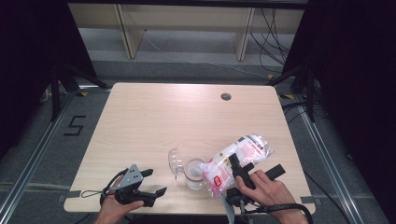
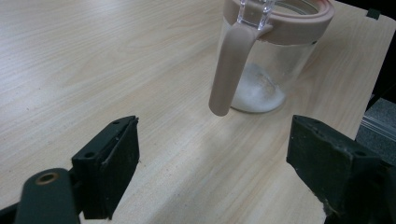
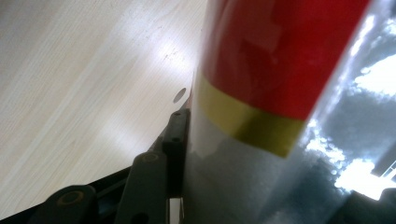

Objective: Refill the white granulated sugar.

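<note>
Two grippers work at the near edge of the table (image 1: 140,121). The right gripper (image 1: 243,169) has its jaws partly closed and clamped on a bag (image 1: 236,161); in the right gripper view one black jaw presses flat against the bag's clear film (image 3: 243,177), beneath a red and yellow printed band. The bag is clear plastic with red print and white grains inside, lying tilted, its lower end just at the mouth of a jar (image 1: 194,173). The left gripper (image 1: 152,183) sits near the table's front left, well apart from the jar, with its jaws spread wide and nothing between them; in the left gripper view only bare tabletop (image 2: 93,70) lies between them.

The jar (image 2: 266,60) stands upright near the front edge, between the two grippers. It is clear glass with a pinkish rim and a pinkish handle (image 2: 226,70) hanging down its side, and a little white powder (image 2: 259,91) covers its bottom. Its clear domed lid (image 1: 175,161) is swung open to the left, touching the rim.

One bag, one jar, one lid. Far across the table is one dark round hole (image 1: 226,96).
</note>
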The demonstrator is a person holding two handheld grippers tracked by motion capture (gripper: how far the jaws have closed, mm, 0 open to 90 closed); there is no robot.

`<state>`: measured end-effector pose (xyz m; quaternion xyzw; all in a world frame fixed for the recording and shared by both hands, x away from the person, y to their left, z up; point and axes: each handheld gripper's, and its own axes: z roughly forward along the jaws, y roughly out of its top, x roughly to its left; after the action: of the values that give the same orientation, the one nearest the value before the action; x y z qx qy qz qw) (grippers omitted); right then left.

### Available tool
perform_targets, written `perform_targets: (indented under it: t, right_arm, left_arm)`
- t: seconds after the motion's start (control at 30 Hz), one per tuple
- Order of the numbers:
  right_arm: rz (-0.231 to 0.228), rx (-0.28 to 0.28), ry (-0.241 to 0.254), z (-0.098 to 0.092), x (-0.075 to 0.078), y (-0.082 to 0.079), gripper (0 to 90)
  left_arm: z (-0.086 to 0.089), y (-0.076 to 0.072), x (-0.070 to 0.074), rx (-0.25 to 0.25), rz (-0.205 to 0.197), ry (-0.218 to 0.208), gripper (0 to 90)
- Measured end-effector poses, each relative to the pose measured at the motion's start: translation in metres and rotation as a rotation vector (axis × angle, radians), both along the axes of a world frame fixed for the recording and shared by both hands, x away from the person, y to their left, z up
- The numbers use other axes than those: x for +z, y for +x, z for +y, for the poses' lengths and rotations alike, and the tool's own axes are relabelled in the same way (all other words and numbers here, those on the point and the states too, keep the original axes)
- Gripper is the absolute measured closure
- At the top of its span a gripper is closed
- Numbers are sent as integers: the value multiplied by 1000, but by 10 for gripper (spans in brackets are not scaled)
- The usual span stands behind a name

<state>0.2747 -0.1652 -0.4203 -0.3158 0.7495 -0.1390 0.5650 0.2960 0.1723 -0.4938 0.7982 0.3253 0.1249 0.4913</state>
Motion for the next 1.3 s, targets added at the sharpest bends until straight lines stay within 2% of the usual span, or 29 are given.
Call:
perform_targets:
  t: [0.17, 0.23, 0.4, 0.43, 0.5, 0.53, 0.63, 0.67, 0.77, 0.8, 1.3]
  right_arm:
    - [-5, -1, -3, 0, 1, 1, 642]
    - [7, -27, 27, 0, 0, -1, 642]
    - [4, -19, 36, 0, 1, -1, 644]
    - [5, -1, 18, 0, 2, 0, 645]
    - [22, -25, 39, 0, 0, 0, 646]
    - [13, 1, 19, -1, 1, 2, 647]
    - [18, -6, 21, -1, 1, 3, 650]
    - [23, -16, 38, -2, 0, 3, 650]
    - [30, -9, 43, -3, 1, 4, 651]
    - [43, -32, 71, -3, 0, 3, 652]
    - [38, -31, 70, -4, -1, 3, 656]
  left_arm:
    - [0, 0, 0, -1, 0, -2, 166]
    - [0, 0, 0, -1, 0, -1, 166]
    - [0, 0, 0, -2, -1, 1, 166]
    - [0, 0, 0, -2, 0, 0, 166]
    - [0, 0, 0, -2, 0, 0, 167]
    - [0, 0, 0, -2, -1, 0, 166]
    - [0, 0, 0, -3, -1, 2, 167]
    - [0, 0, 0, -3, -1, 2, 166]
    - [0, 0, 0, -4, -1, 3, 167]
    - [0, 0, 0, -2, 0, 1, 166]
    - [0, 0, 0, -1, -1, -5, 166]
